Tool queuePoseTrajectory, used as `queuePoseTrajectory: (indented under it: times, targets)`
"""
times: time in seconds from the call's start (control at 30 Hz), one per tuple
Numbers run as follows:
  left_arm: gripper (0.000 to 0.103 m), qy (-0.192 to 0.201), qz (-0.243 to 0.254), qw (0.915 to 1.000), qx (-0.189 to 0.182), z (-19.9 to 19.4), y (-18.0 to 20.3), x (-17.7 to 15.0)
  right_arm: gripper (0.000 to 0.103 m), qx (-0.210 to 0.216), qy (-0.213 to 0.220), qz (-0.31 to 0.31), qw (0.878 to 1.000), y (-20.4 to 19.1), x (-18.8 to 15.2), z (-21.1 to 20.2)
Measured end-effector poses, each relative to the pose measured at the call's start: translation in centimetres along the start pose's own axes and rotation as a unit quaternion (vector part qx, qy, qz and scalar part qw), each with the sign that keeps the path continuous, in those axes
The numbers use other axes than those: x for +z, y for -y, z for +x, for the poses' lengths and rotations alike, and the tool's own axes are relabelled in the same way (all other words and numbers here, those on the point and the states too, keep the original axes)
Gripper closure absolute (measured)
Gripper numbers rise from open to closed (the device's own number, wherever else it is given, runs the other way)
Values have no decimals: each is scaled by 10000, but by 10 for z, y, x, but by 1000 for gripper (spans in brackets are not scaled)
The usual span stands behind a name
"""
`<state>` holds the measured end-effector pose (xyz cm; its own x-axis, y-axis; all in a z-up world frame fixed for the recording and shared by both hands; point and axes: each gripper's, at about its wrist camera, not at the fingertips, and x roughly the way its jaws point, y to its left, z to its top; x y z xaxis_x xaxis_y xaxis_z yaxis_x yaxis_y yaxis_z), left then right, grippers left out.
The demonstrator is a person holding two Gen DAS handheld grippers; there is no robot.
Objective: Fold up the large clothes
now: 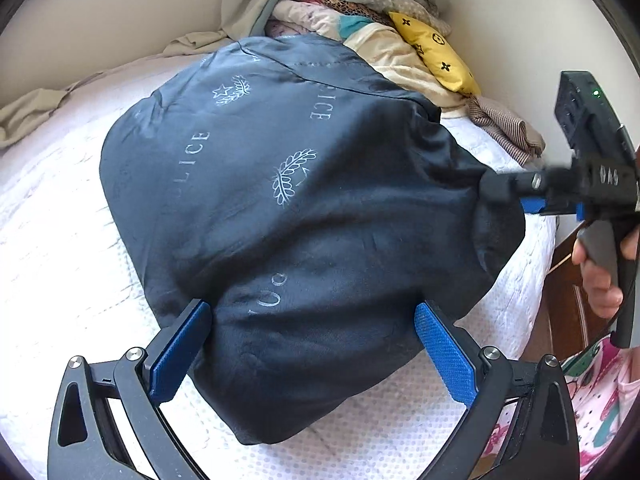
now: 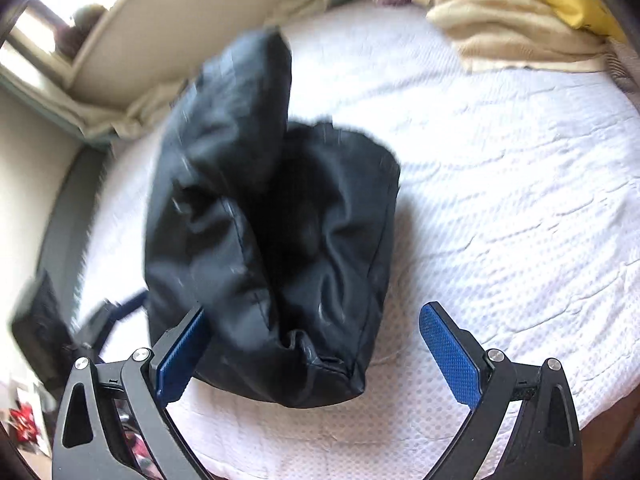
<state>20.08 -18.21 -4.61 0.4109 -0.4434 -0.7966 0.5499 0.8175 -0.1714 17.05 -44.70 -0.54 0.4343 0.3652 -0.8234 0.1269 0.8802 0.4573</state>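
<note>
Lettering and pale wreath emblems on the jacket (image 1: 280,208) show only in the left wrist view, where the dark, padded garment lies bundled on the white bed (image 1: 60,240); the right wrist view, blurred, shows instead its folded end, with one thick flap standing up over a dark hollow (image 2: 272,220). Only the left view takes in the pile of clothes (image 1: 360,12) at the bed's far end with one yellow pillow (image 1: 436,52) on it, and a hand (image 1: 600,268) gripping the handle of the right gripper (image 1: 500,196). One jacket, one bed, two grippers. The left gripper (image 1: 312,344) points steeply down with its two blue pads wide apart, straddling the near part of the jacket; whether the pads press on the cloth cannot be told. The right gripper (image 2: 316,352) also tilts steeply down, its jaws spread wide and clamped on nothing: the left pad lies against the jacket's edge, the right pad stands clear over bare bed. In the left view its tip lies at the jacket's right corner.
</note>
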Motion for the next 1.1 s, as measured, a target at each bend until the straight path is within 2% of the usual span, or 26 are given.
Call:
queuePoseTrajectory:
  times: [0.17, 0.3, 0.43, 0.53, 0.63, 0.73, 0.9, 1.1]
  targets:
    - [1, -49, -42, 10000, 55, -4, -1, -1, 3, 212, 432, 329, 9983, 11, 9, -19]
    - [1, -44, -42, 10000, 73, -12, 0, 2, 3, 321, 768, 318, 9960, 5, 15, -33]
    - [1, 200, -190, 9996, 8, -38, -11, 11, 3, 446, 963, 245, 9941, -5, 27, -33]
    - [1, 466, -459, 9978, -139, -64, -28, 19, 3, 513, 975, 244, 9936, -10, 23, -33]
    - [1, 628, -757, 9948, -268, -83, -50, 25, 3, 603, 924, 146, 9938, -17, 35, -30]
    - [1, 745, -980, 9921, -243, -95, -67, 27, 3, 613, 882, 33, 9942, -25, 41, -26]
    - [1, 697, -1376, 9874, -358, -97, -91, 25, 3, 537, 753, -95, 9957, -38, 49, -14]
    - [1, 471, -1713, 9826, -549, -82, -103, 26, 3, 104, 413, -265, 9987, -46, 52, 14]
